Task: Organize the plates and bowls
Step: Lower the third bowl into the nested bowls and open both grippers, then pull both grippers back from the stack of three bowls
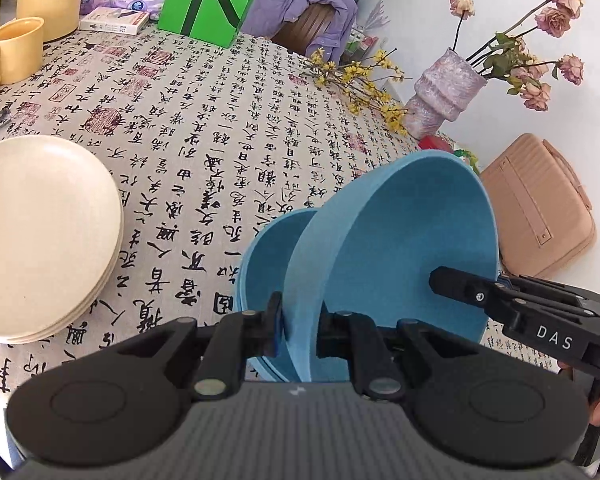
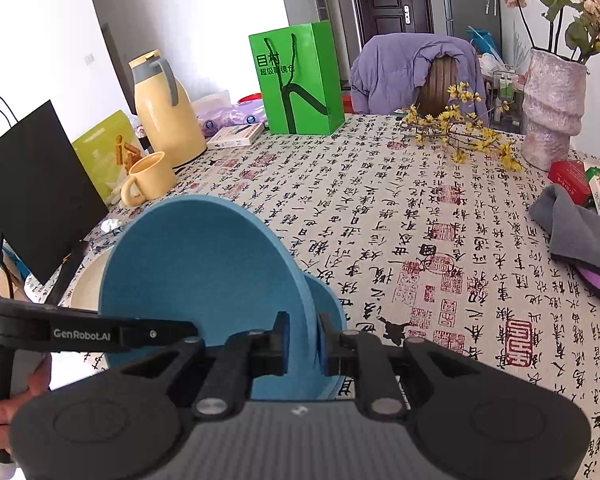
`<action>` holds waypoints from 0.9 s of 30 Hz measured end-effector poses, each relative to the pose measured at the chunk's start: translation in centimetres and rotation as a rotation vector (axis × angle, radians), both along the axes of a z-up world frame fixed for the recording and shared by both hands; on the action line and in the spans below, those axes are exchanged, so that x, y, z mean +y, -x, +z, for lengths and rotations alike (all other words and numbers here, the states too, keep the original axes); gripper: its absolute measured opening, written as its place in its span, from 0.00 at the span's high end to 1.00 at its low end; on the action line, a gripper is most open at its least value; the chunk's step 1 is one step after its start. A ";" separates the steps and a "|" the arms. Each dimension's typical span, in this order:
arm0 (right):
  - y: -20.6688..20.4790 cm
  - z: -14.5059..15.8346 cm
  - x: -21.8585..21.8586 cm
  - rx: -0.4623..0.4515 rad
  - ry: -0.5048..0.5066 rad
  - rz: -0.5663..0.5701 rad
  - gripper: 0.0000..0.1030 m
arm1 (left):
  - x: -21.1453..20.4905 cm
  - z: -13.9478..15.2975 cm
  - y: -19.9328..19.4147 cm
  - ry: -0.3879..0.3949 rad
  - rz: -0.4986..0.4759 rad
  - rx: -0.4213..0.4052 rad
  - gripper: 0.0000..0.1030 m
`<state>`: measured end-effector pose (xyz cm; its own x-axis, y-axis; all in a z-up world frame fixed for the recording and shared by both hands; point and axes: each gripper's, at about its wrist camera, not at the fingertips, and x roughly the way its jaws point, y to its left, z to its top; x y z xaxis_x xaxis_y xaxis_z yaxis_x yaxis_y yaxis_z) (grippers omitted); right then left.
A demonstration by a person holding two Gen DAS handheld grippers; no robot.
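Both grippers hold one large blue bowl by its rim, tilted above the table. My left gripper is shut on the rim nearest it. My right gripper is shut on the opposite rim of the same bowl; its finger shows reaching in from the right in the left wrist view. A second blue bowl sits just behind and below the held one, also seen in the right wrist view. A stack of cream plates lies on the table at left.
The table has a calligraphy cloth. On it stand a yellow mug, a yellow thermos, a green bag, a pink vase with flowers, yellow blossom twigs, a grey cloth and a black bag.
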<state>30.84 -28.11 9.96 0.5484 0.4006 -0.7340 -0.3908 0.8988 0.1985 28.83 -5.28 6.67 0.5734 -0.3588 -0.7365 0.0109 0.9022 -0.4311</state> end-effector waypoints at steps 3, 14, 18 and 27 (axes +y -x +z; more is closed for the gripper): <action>-0.2 -0.6 -0.1 0.015 -0.005 0.003 0.85 | 0.0 -0.3 -0.1 -0.002 0.000 0.005 0.87; -0.5 -0.9 -0.1 -0.022 0.021 0.013 0.77 | 0.0 1.2 1.5 -0.086 -0.096 -0.145 0.39; -0.4 -0.3 -0.1 -0.051 0.015 0.022 0.71 | -0.1 1.5 1.7 -0.122 -0.117 -0.190 0.38; -0.3 0.4 0.5 -0.116 0.009 0.042 0.59 | 0.3 1.2 1.3 -0.149 -0.118 -0.221 0.32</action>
<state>31.16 -27.61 10.32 0.6131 0.4183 -0.6702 -0.4480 0.8828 0.1412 27.49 -5.01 7.91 0.6864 -0.3294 -0.6483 0.1980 0.9425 -0.2692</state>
